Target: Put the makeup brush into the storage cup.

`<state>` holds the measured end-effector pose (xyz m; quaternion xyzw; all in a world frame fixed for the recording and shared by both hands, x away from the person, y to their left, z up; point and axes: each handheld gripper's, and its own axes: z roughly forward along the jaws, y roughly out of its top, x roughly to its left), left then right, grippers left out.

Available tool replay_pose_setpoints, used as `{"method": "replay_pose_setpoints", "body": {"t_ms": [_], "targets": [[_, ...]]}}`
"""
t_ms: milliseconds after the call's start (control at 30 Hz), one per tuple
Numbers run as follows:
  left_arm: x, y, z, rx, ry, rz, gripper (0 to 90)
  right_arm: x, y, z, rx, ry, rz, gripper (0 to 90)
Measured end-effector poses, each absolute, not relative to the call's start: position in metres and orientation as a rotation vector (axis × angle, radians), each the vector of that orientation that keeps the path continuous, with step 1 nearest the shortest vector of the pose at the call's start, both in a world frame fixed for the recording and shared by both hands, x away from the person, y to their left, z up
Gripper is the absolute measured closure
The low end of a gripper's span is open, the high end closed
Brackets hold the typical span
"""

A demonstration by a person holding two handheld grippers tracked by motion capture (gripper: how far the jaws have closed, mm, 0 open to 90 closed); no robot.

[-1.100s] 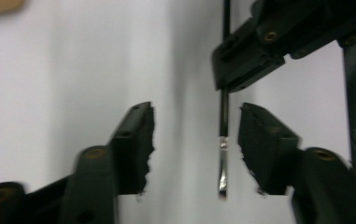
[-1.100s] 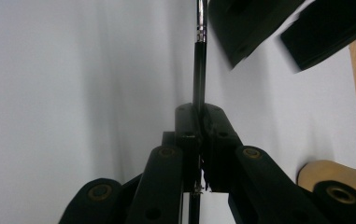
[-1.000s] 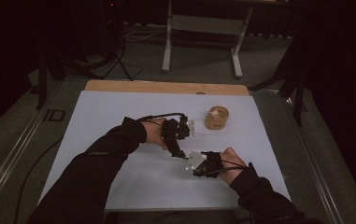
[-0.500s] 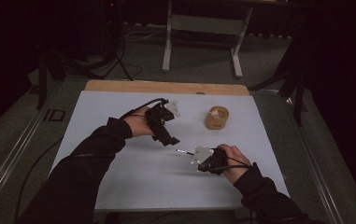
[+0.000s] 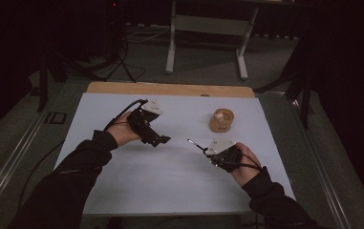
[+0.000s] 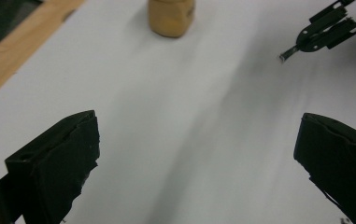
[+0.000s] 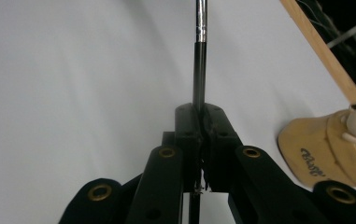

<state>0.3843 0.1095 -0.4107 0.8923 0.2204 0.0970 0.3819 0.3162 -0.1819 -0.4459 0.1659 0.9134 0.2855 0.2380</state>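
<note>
A smooth white sheet (image 5: 136,191) covers the table, its bare wooden edge (image 5: 170,88) showing at the far side. At centre-left the left gripper (image 5: 158,140) has just been opening; its blunt black jaws stand wide with nothing between them. At near right the right gripper (image 5: 207,150) is clamped on a thin black pen (image 7: 199,60) with a metal tip pointing far-left. Its own view shows a small bear figure on the rounded tan holder (image 5: 222,120) at far right.
</note>
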Motion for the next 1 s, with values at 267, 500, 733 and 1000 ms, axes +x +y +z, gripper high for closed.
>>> {"method": "replay_pose_setpoints", "body": {"t_ms": [267, 500, 733, 1000], "targets": [[0.371, 0.119, -0.42, 2.202, 0.612, 0.249, 0.5, 0.32, -0.188, -0.437, 0.603, 2.454, 0.882, 85.7], [0.355, 0.125, -0.432, 2.144, 0.653, 0.246, 0.5, 0.322, -0.196, -0.428, 0.699, 2.398, 0.988, 85.7], [0.34, 0.131, -0.443, 2.108, 0.67, 0.263, 0.6, 0.327, -0.206, -0.42, 0.767, 2.346, 1.08, 85.7], [0.321, 0.137, -0.46, 2.036, 0.709, 0.25, 0.6, 0.331, -0.214, -0.416, 0.814, 2.285, 1.169, 85.6]]}}
